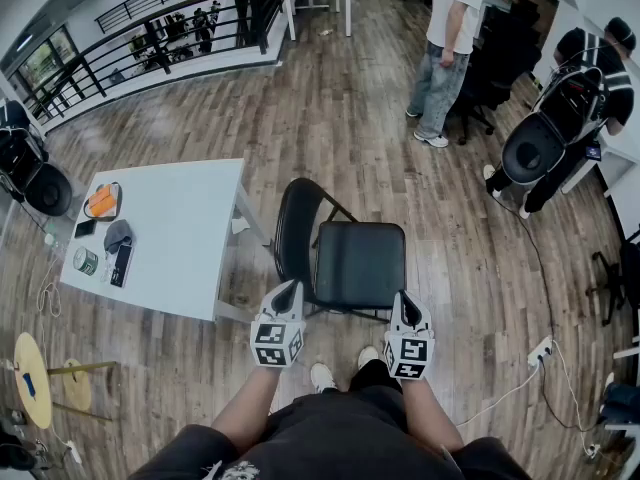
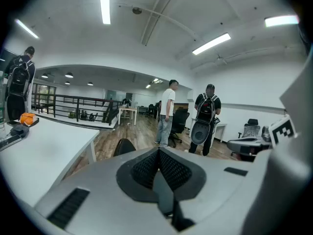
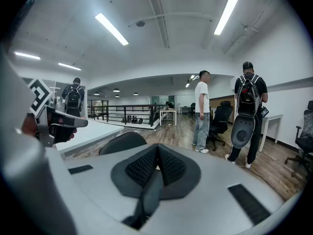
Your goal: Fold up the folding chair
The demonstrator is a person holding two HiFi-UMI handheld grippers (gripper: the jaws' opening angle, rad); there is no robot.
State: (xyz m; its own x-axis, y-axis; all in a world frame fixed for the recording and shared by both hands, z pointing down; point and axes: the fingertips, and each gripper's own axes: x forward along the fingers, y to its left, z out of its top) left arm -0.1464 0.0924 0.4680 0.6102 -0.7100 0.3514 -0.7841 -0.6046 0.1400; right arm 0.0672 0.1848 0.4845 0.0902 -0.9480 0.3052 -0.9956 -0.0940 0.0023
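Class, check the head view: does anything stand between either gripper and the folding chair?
Nothing visible does. The folding chair stands open just ahead of the left gripper and right gripper, both shut and empty. The white table stands aside, at the picture's left.

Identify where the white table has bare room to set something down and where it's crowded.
The white table is bare across the side bordering the folding chair. Crowded along its opposite edge: orange pouch, grey bundle, tin.
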